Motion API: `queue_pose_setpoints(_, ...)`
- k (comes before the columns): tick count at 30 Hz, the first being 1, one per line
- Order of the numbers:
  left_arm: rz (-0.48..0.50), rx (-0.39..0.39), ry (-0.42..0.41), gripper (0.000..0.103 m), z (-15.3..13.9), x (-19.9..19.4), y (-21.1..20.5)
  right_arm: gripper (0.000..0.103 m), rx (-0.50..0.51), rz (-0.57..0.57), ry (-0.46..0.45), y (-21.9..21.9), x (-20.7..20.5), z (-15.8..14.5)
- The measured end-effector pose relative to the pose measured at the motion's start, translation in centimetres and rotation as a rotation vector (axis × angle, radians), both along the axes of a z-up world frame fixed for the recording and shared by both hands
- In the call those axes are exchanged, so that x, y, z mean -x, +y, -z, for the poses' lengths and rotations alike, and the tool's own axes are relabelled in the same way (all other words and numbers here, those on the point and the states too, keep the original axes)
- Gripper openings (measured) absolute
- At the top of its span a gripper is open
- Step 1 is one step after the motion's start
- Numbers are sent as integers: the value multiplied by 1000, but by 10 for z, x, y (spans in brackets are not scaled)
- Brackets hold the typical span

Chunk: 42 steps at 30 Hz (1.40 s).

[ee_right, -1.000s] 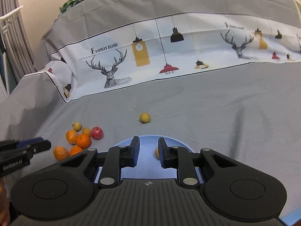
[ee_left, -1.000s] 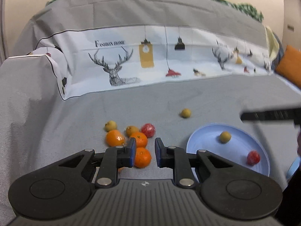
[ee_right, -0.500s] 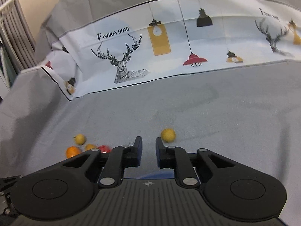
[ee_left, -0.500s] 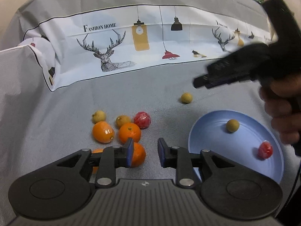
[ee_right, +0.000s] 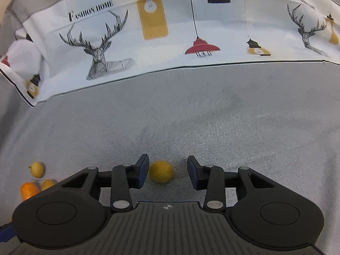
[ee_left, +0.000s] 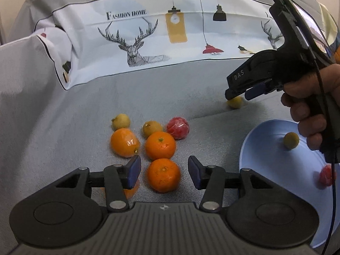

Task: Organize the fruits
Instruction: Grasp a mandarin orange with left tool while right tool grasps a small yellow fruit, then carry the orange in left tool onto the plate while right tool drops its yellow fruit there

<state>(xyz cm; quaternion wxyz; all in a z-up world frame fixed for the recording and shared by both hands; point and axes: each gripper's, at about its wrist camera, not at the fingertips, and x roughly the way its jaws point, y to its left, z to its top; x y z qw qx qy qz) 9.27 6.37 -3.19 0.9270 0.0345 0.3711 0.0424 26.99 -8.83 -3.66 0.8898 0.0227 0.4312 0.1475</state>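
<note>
The left gripper (ee_left: 164, 171) points down at a cluster of fruit on a grey cover (ee_left: 63, 127), and its jaws have just been opening; they stand apart with the nearest orange (ee_left: 164, 175) in the gap between them, clear of both blue pads (ee_left: 135, 171). Just beyond lie two more oranges (ee_left: 160, 145), the left one (ee_left: 125, 142) close to the left pad, and behind these two small yellow fruits (ee_left: 121, 121) and a red fruit (ee_left: 178, 127). A further orange shows partly under the left finger. To the right sits a blue plate (ee_left: 265, 148) with a yellow-green fruit (ee_left: 291, 140) and a blurred red fruit (ee_left: 327, 176) on it. A hand (ee_left: 312, 110) above the plate holds the right gripper (ee_right: 167, 172), whose tips hang over a lone yellow fruit (ee_right: 160, 171) well apart from the cluster. In the right wrist view that fruit lies on the cover between the parted jaws, nearer the left pad, touching neither as far as can be seen; these jaws too have just been opening. Behind runs a white band (ee_right: 170, 31) printed with deer and lamps.
</note>
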Motion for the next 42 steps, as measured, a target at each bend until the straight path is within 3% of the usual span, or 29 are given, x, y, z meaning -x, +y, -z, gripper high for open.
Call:
queue_pose_setpoints(5,17,-25,20,54,3,-1,-4,40,8,-32,12,9,-4,5)
queue_pose_setpoints(8,20,-45,36,45,7,-2,-7,25,8,-46,11,11,-4,6)
queue_pose_setpoints(9,17,-55,38,40,8,-2,-8,25,4,-44,7,11,-3,6)
queue_pose_setpoints(14,2,-33,31,39,5,0,-3,24,-39,-5,-19,-1,4,-5)
queue_pose_setpoints(18,7,0,-9,39,-4,8,0,24,-79,7,-89,-16,26,-25)
queue_pose_setpoints(26,33,58,-125,39,-29,33,-2,24,-157,47,-139,-51,96,-61)
queue_pose_setpoints(37,84,162,-175,39,-57,78,-21,25,-179,72,-219,-101,218,-87)
queue_pose_setpoints(40,111,183,-171,39,-61,92,-31,25,-201,93,-302,-114,244,-92)
queue_pose_setpoints(42,133,176,-166,39,-61,98,-39,25,-163,84,-376,-116,254,-94)
